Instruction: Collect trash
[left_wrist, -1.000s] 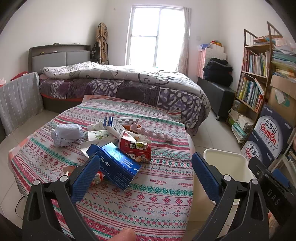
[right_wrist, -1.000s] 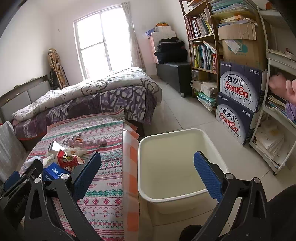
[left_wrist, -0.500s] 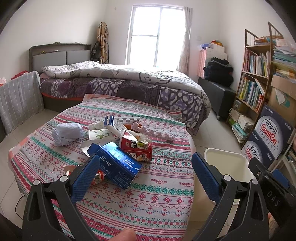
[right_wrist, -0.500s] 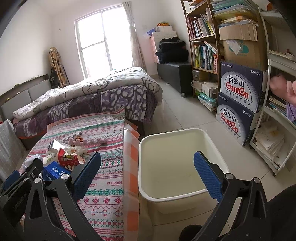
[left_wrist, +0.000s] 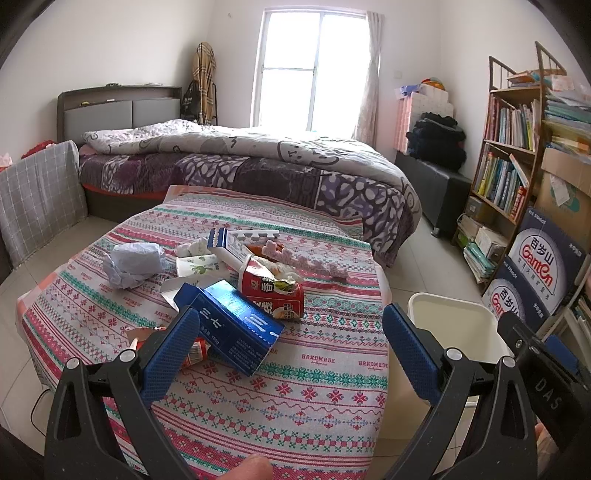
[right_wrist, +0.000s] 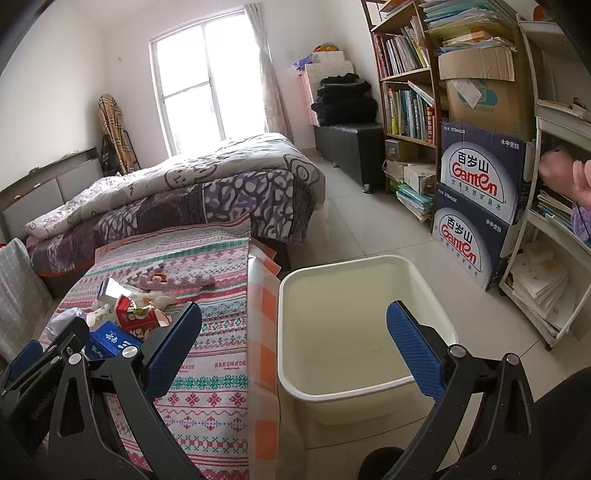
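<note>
Trash is heaped on a table (left_wrist: 325, 373) draped in a patterned cloth, toward its 9 o'clock half in the left wrist view. Behind the table, at 12 o'clock, a bed (left_wrist: 236, 162) with a grey and purple quilt is seen under a bright window (left_wrist: 312, 70). A bookshelf (right_wrist: 406, 74) and stacked water cartons (right_wrist: 480, 206) are ranged along the wall at 3 o'clock. A white bin (right_wrist: 354, 325) is stood on the tiled floor just beside the table's edge, at 4 o'clock in the left view.

Within the heap, a blue box (left_wrist: 231, 326) is laid nearest the camera, tilted, with a red carton (left_wrist: 271, 286) touching it at 1 o'clock. A crumpled paper (left_wrist: 133, 264) is set apart at 10 o'clock. A pink foam strip (left_wrist: 306, 260) is stretched behind the carton.

The left gripper (left_wrist: 291, 343) is held above the table with its jaws spread wide, nothing between them; its left pad overlaps the blue box in view. The right gripper (right_wrist: 295, 343) is held over the bin's near rim, jaws likewise spread and bare.
</note>
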